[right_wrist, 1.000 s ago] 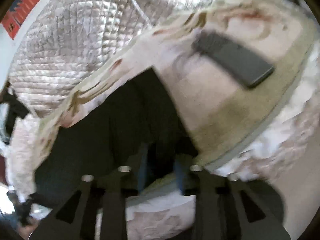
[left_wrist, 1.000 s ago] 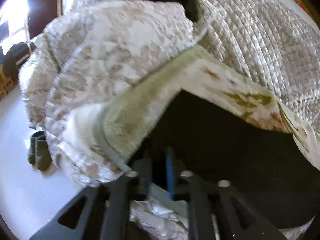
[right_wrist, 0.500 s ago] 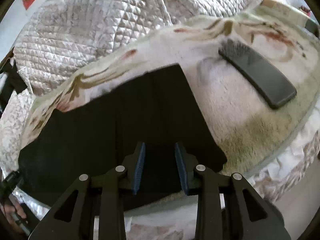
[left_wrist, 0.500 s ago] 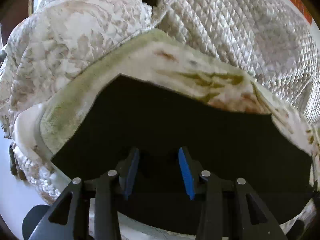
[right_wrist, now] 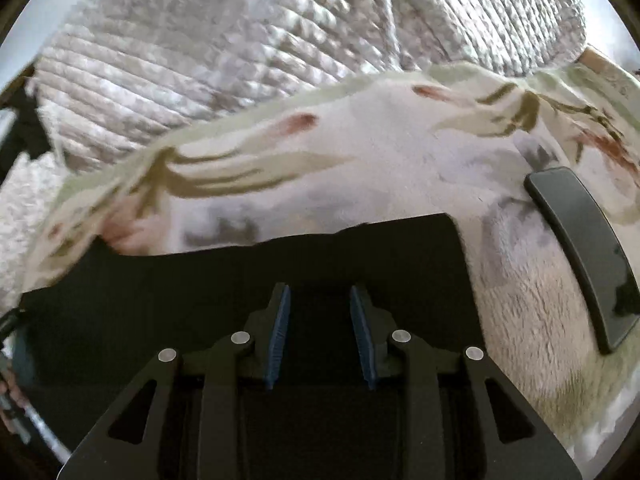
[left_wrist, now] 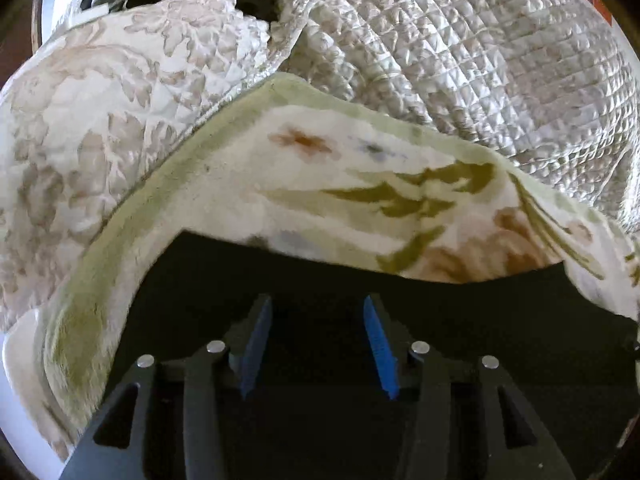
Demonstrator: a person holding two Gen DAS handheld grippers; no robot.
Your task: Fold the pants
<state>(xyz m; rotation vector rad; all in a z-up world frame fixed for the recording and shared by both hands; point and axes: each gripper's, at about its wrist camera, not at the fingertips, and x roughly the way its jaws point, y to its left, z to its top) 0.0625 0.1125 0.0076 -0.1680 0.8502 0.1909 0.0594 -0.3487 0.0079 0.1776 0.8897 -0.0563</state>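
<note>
Floral blanket (left_wrist: 248,184) under black pants (left_wrist: 320,280); no readable writing; left hand-held gripper (left_wrist: 318,340) just widening, empty; right (right_wrist: 320,334) narrow, empty.

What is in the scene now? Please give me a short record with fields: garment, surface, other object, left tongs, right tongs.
garment: black pants, laid flat in a wide folded band
surface: fluffy cream blanket with a leaf print, over a quilted cover
other object: dark phone on the blanket, to the right of the pants, apart from them
left tongs: left tongs over the pants, open, nothing between the blue pads; they have just been opening
right tongs: right tongs over the pants, pads apart, nothing gripped
</note>
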